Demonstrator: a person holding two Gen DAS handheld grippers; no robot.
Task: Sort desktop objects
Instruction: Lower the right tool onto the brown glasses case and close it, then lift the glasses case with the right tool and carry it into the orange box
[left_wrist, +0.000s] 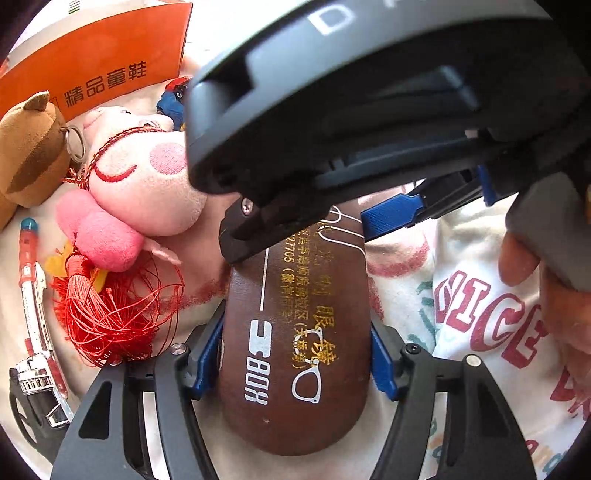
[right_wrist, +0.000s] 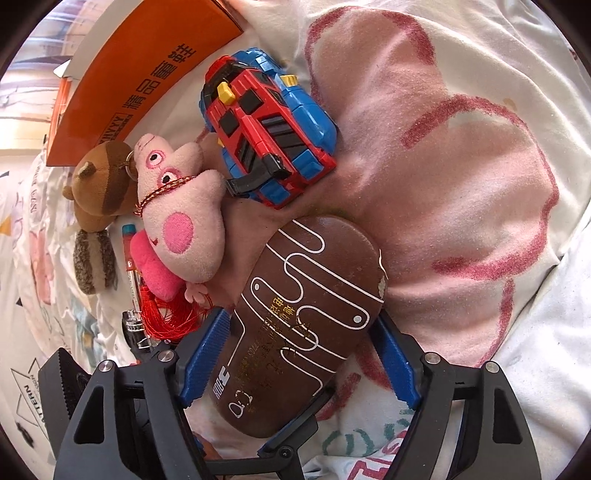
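Observation:
A brown glasses case (left_wrist: 295, 350) with white and gold print lies on the patterned cloth. My left gripper (left_wrist: 291, 350) is shut on its near end, blue pads against both sides. My right gripper (right_wrist: 301, 354) straddles the same case (right_wrist: 306, 317) from the other end, its blue pads close beside the case's sides. In the left wrist view the right gripper's dark body (left_wrist: 369, 110) fills the top over the case's far end. A pink pig plush (right_wrist: 181, 221) with a red tassel lies just left of the case.
A red and blue toy car (right_wrist: 269, 125) lies beyond the case. An orange shoe box (right_wrist: 147, 74) stands at the back left. A brown plush (right_wrist: 103, 181), a pen (left_wrist: 29, 266) and a toy tool (left_wrist: 40, 387) lie to the left. The cloth (right_wrist: 461, 166) extends right.

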